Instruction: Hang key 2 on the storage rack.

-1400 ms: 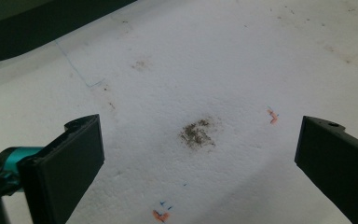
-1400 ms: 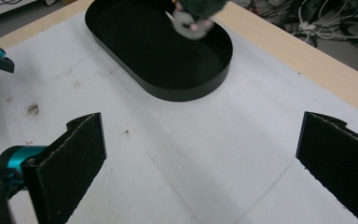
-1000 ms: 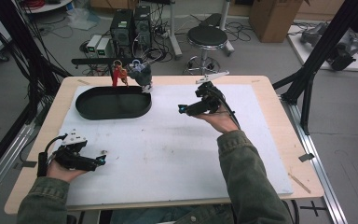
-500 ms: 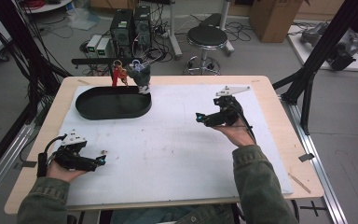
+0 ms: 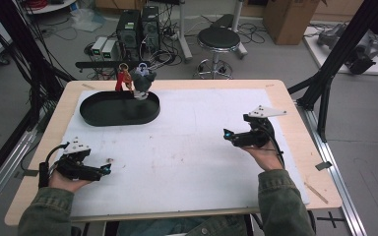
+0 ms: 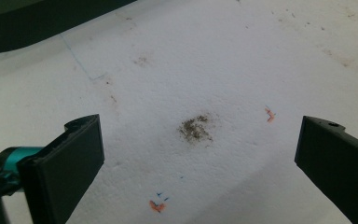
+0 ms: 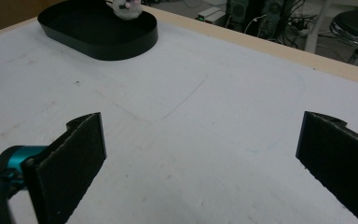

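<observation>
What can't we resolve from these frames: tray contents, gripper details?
- Small figures at the far rim of the black tray: high view, too small to identify.
- The pale one: right gripper view, cut off by the top edge.
- Tray: left gripper view, just a dark strip cut off by the top edge.
- Left gripper and right gripper: high view, jaws too small to judge; the gripper views show both open and empty.

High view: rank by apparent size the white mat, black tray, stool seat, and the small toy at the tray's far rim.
1. White mat, by far the largest.
2. Black tray.
3. Stool seat; it stands farther from the camera, so its true size against the tray is unsure.
4. Small toy.
</observation>
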`<state>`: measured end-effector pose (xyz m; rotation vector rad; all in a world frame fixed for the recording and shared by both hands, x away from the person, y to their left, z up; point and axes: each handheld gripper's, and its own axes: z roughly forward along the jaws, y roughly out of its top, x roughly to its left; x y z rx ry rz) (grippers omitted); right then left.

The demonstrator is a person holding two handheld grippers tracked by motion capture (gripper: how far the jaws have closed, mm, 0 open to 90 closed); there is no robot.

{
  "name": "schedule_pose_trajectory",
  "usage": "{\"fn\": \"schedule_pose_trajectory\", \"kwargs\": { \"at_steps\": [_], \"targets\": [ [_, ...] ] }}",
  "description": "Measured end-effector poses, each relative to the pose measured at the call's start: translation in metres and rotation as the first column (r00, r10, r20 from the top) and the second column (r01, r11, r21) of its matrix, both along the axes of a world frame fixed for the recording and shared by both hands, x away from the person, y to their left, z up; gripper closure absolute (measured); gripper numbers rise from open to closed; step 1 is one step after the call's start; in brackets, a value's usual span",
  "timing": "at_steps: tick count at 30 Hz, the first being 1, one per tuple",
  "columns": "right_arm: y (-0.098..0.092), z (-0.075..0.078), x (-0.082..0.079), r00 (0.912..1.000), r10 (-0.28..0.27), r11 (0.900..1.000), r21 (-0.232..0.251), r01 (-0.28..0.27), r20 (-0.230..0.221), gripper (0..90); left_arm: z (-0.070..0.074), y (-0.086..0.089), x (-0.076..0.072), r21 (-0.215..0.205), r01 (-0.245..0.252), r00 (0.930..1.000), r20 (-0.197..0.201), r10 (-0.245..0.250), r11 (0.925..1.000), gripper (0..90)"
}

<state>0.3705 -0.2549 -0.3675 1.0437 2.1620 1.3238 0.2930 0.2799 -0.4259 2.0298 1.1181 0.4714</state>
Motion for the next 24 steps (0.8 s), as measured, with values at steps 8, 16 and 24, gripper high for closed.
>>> {"fn": "schedule_pose_trajectory", "kwargs": {
  "at_steps": [8,16,24],
  "targets": [
    [-0.03,-0.019,-0.017,0.998,-0.063,0.996,0.059,0.062,0.011,0.4,-0.001,0.001,-0.001,-0.007,0.003,1.0,-0.005,-0.003,1.0,1.7],
    [-0.045,-0.032,-0.034,0.9936,-0.092,0.99,0.11,0.085,0.065,0.4,0.0,0.002,-0.002,-0.02,0.003,0.9999,0.013,-0.002,0.9998,1.7],
    [-0.043,-0.034,-0.038,0.9933,-0.08,0.993,0.094,0.072,0.084,0.4,0.001,0.003,-0.003,-0.031,0.005,0.9997,0.025,-0.004,0.9995,1.7]
  ]
}}
